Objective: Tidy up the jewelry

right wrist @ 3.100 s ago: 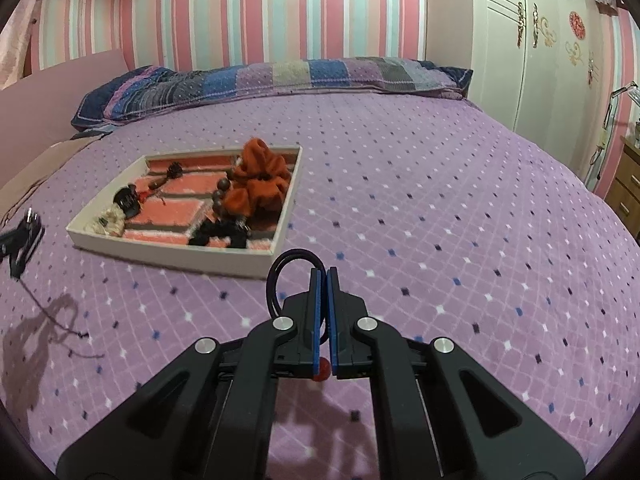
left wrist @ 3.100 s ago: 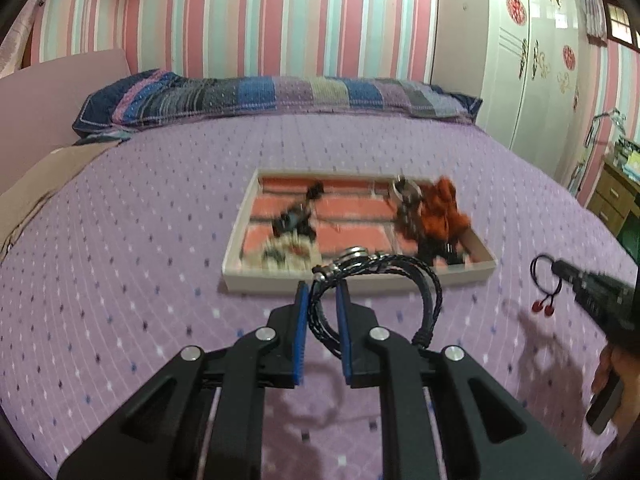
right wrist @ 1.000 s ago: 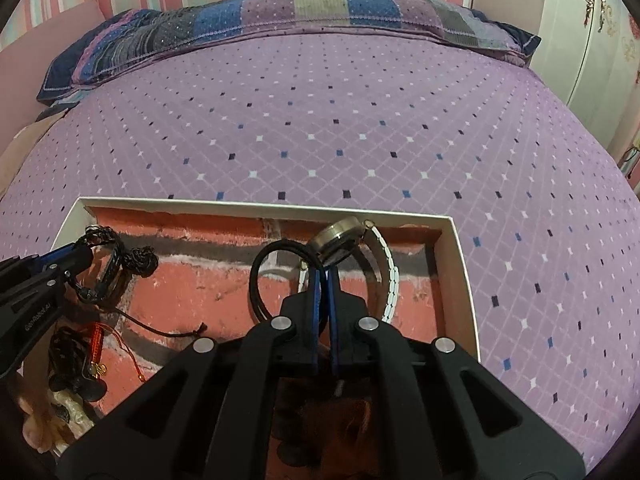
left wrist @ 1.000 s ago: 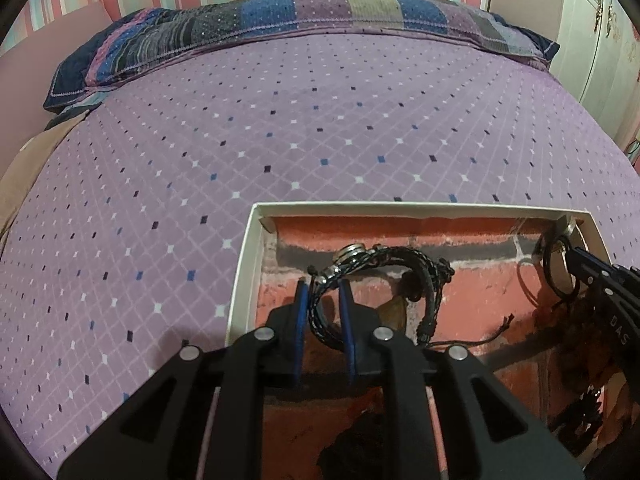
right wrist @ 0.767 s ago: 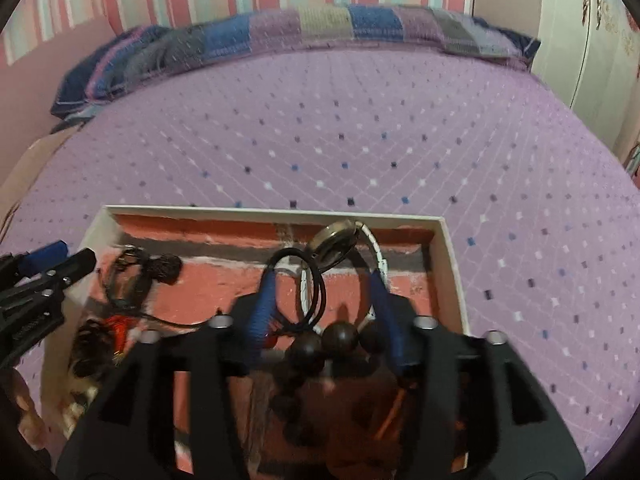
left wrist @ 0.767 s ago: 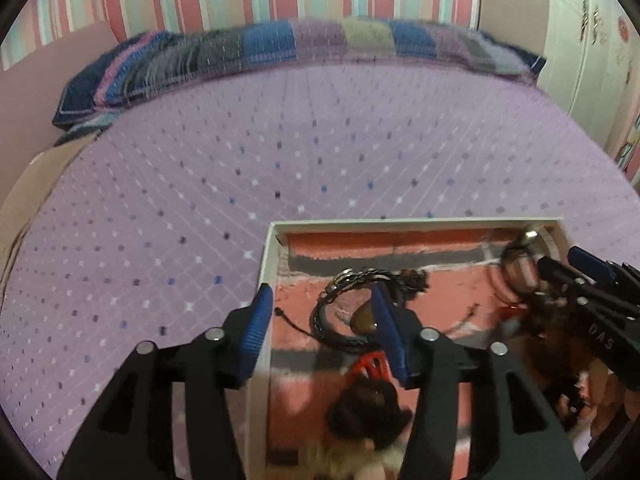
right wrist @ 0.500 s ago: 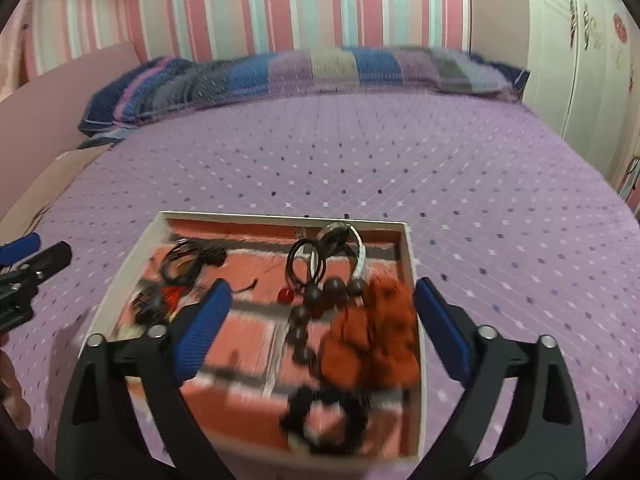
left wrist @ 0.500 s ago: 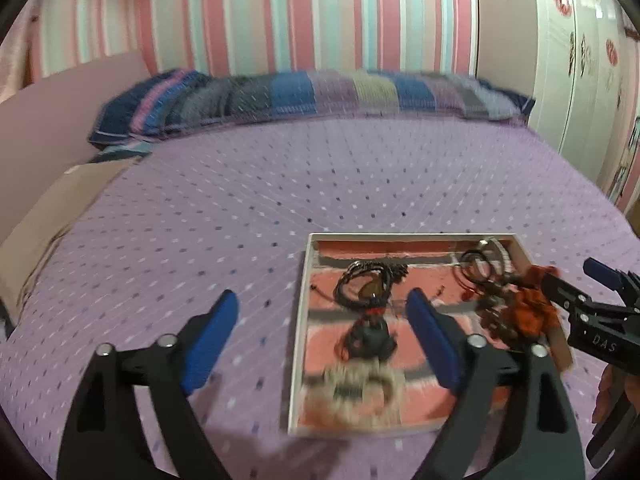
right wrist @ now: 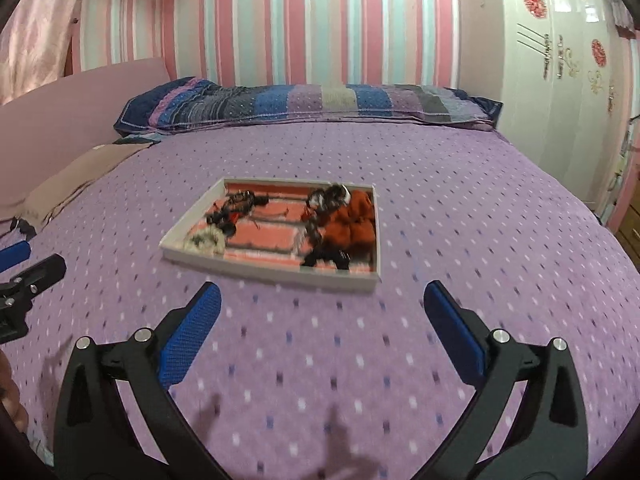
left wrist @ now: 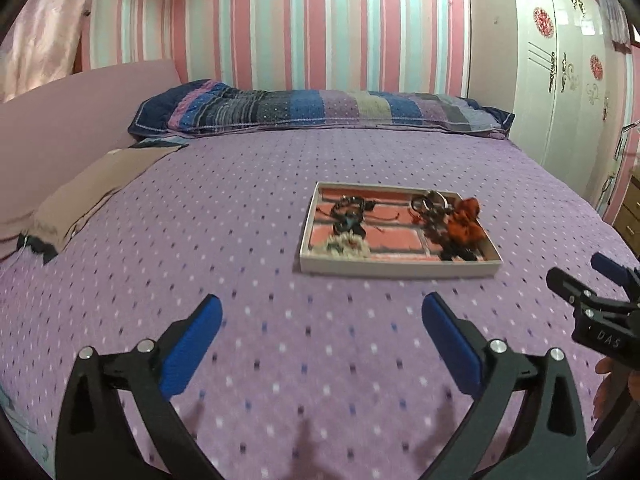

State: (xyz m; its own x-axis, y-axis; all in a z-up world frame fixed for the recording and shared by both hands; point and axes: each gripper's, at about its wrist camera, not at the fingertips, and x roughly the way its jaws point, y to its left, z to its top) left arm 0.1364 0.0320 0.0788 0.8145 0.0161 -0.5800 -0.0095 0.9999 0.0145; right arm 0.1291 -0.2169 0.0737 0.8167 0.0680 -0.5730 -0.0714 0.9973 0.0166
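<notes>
A shallow white tray (left wrist: 396,269) with a brick-pattern lining lies on the purple bedspread; it also shows in the right wrist view (right wrist: 264,271). In it lie a black braided bracelet (left wrist: 349,205), a black hair tie with a watch (left wrist: 429,201), an orange scrunchie (left wrist: 464,224) and a pale fluffy piece (left wrist: 347,246). My left gripper (left wrist: 320,316) is open and empty, well in front of the tray. My right gripper (right wrist: 322,304) is open and empty, just short of the tray's near rim. Each gripper shows at the edge of the other's view.
A striped pillow (left wrist: 320,112) lies across the head of the bed. A pink headboard (left wrist: 60,120) and a beige cloth (left wrist: 92,188) are at the left. A white wardrobe (left wrist: 560,92) stands at the right, beside a wooden drawer unit (left wrist: 630,216).
Both grippers opened over the tray, leaving the braided bracelet and the black hair tie in it, then pulled back and up away from the tray.
</notes>
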